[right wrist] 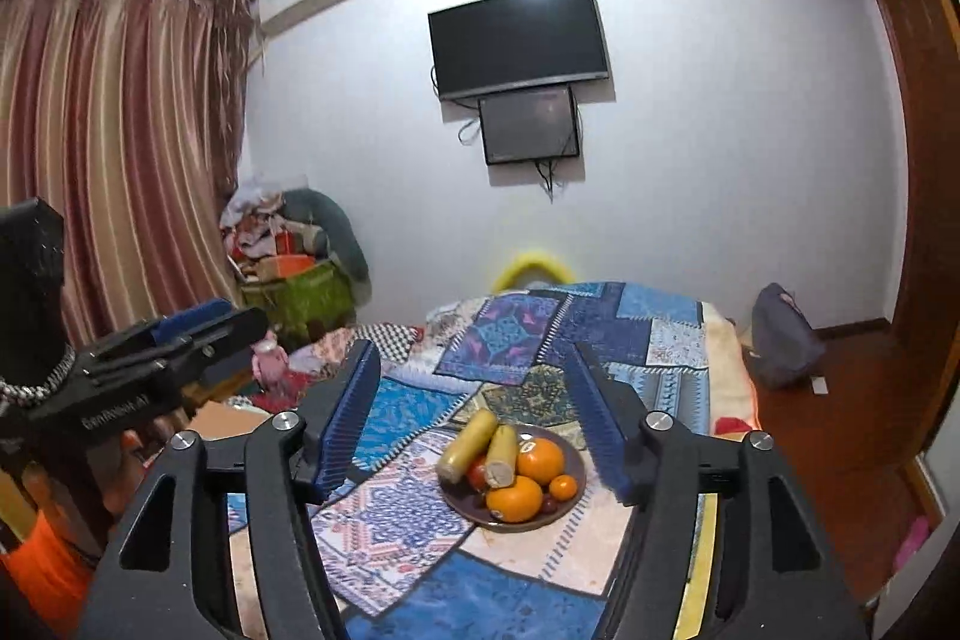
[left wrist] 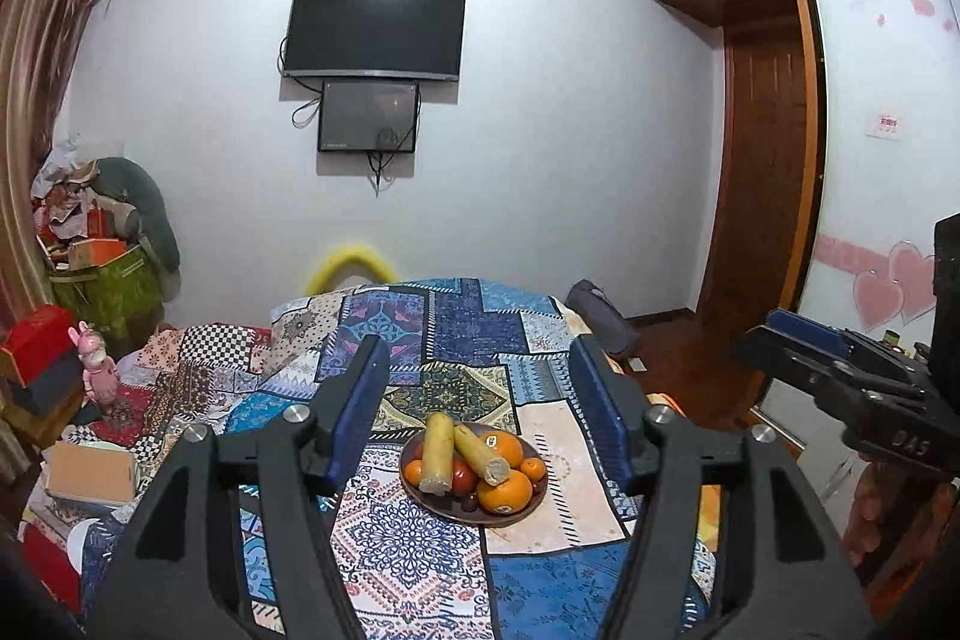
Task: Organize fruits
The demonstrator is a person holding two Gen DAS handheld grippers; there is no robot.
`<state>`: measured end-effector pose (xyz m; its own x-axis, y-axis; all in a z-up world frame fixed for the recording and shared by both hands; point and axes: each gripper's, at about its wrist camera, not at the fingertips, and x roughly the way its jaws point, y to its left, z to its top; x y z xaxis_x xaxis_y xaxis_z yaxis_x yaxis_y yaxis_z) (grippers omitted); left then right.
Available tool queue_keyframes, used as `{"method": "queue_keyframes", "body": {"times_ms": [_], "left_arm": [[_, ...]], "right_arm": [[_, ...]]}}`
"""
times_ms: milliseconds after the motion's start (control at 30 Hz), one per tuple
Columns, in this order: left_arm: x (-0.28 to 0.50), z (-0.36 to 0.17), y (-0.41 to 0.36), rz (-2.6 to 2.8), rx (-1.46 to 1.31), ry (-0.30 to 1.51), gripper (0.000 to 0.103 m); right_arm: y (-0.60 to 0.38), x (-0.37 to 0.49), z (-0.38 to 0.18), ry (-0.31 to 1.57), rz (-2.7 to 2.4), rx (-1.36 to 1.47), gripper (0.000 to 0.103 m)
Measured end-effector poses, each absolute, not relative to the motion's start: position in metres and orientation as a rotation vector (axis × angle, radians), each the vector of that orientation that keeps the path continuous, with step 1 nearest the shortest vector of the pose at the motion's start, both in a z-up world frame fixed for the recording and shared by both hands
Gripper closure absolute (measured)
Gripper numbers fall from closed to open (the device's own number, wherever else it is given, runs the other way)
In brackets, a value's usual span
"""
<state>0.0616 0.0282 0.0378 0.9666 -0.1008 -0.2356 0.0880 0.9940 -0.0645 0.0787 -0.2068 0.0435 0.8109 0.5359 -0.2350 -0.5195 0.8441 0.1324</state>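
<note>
Two grippers, left (left wrist: 480,412) and right (right wrist: 474,418), hover above the plate (left wrist: 528,511); jaws open, empty. Fruits (left wrist: 504,490) fill the plate.

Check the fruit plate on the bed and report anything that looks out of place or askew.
Nothing has spilled: every fruit sits on the brown plate. The only oddity is the two pale yellow-green stalks, which lie propped aslant over the oranges instead of flat. Both sets of jaws are open and empty.

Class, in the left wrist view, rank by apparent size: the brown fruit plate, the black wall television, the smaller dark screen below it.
1. Black wall television, though it is farthest away.
2. Brown fruit plate and smaller dark screen look alike; the plate sits nearer, so unranked.
</note>
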Motion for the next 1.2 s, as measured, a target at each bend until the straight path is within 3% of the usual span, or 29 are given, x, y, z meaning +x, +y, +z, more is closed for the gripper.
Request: {"method": "queue_keyframes", "body": {"times_ms": [167, 300, 400, 600, 1200], "left_arm": [[0.048, 0.036, 0.020, -0.095, -0.044, 0.223, 0.031], [0.036, 0.034, 0.015, -0.089, -0.037, 0.207, 0.016], [0.029, 0.033, 0.011, -0.077, -0.026, 0.193, 0.010], [0.021, 0.033, 0.009, -0.067, -0.026, 0.177, 0.001], [0.017, 0.030, 0.010, -0.062, -0.030, 0.172, 0.000]], "right_arm": [[-0.203, 0.065, 0.040, 0.246, 0.523, 0.045, 0.022], [-0.200, 0.058, 0.038, 0.227, 0.483, 0.020, 0.007], [-0.201, 0.055, 0.040, 0.210, 0.466, 0.026, 0.000], [-0.202, 0.051, 0.041, 0.213, 0.460, 0.030, 0.000], [-0.204, 0.039, 0.040, 0.192, 0.448, 0.026, 0.000]]}}
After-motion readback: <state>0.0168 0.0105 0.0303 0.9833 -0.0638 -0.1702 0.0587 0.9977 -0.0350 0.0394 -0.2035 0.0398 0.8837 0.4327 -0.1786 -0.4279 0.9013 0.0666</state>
